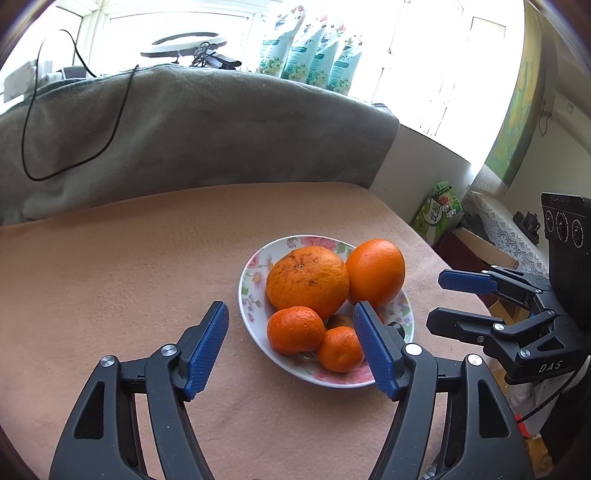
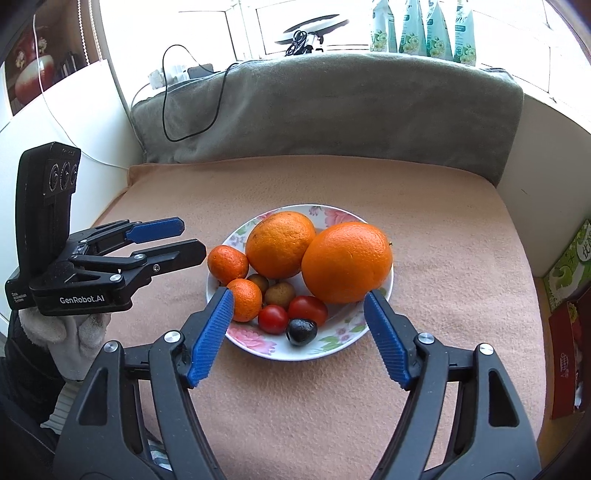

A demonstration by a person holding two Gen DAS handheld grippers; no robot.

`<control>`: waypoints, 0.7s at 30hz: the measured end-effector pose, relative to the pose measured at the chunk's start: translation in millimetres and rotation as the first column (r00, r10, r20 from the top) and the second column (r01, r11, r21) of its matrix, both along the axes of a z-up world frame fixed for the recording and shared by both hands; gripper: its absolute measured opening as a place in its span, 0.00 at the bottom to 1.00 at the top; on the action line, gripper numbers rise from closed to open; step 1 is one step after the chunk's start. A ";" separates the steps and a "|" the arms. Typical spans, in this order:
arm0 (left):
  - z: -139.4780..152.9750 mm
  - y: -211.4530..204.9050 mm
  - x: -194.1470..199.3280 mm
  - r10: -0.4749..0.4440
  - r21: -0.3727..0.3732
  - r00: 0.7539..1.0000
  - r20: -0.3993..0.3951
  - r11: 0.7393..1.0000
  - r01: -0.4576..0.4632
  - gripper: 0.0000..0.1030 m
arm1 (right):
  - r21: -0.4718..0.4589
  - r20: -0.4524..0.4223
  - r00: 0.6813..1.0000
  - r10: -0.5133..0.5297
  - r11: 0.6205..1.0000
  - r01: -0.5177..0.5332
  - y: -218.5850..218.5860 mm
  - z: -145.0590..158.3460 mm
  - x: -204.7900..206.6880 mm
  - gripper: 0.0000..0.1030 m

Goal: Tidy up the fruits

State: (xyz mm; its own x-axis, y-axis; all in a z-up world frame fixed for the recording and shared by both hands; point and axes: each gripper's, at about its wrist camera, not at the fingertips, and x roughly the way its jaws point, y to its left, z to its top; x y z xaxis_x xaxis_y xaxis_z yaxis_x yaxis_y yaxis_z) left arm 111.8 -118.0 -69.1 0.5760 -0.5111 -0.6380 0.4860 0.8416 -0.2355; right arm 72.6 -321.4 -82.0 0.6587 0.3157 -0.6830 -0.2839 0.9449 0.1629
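Note:
A floral plate (image 2: 255, 341) sits on the peach cloth and holds two big oranges (image 2: 346, 261) (image 2: 280, 243), two mandarins (image 2: 227, 264) (image 2: 245, 298), two brown longans (image 2: 279, 294), two red tomatoes (image 2: 308, 309) and a dark fruit (image 2: 301, 331). The plate (image 1: 251, 295) also shows in the left wrist view, with the oranges (image 1: 307, 286) (image 1: 375, 271) and mandarins (image 1: 295, 329). My left gripper (image 1: 290, 349) is open and empty, just in front of the plate's left side. My right gripper (image 2: 299, 338) is open and empty, above the plate's near edge. Each gripper shows in the other's view: right (image 1: 443, 295), left (image 2: 188, 238).
A grey cushion (image 2: 332, 107) with a black cable (image 2: 192, 107) backs the cloth-covered surface (image 2: 461, 266). Pouches (image 2: 421, 29) stand on the window sill behind. Green boxes (image 2: 569, 266) and cartons lie beyond the right edge. A white cabinet stands at the left.

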 end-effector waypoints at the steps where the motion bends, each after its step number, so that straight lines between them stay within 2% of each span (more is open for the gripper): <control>1: 0.8 1.0 -1.0 0.003 0.001 1.000 0.002 1.000 -0.003 0.68 | 0.004 0.006 1.000 -0.011 1.000 0.011 -2.0 0.8 -2.4 0.80; 3: 2.5 1.6 -3.3 0.009 0.003 1.000 0.005 1.000 -0.009 0.68 | 0.015 0.022 0.999 -0.038 0.999 0.038 -5.9 3.3 -7.3 0.84; 7: 5.5 4.1 -10.2 0.031 0.014 0.999 0.011 0.999 -0.031 0.73 | 0.034 0.030 0.996 -0.082 0.996 0.081 -13.0 7.1 -13.5 0.85; 13: 11.6 5.2 -24.5 0.045 0.019 0.998 0.034 0.999 -0.046 0.74 | 0.021 0.047 0.989 -0.144 0.990 0.143 -19.2 10.9 -21.9 0.85; 21: 18.0 6.3 -39.9 0.069 0.065 0.994 0.081 0.995 -0.074 0.74 | 0.027 0.064 0.967 -0.248 0.969 0.246 -25.6 12.2 -31.4 0.85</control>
State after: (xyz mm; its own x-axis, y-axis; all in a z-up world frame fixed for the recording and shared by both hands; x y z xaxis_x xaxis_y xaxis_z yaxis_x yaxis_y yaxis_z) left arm 71.8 -111.7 -51.1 0.6593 -0.4240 -0.6209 0.4390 0.8875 -0.1398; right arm 41.2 -347.0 -69.8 0.7613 0.1496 -0.6309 -0.0529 0.9841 0.1695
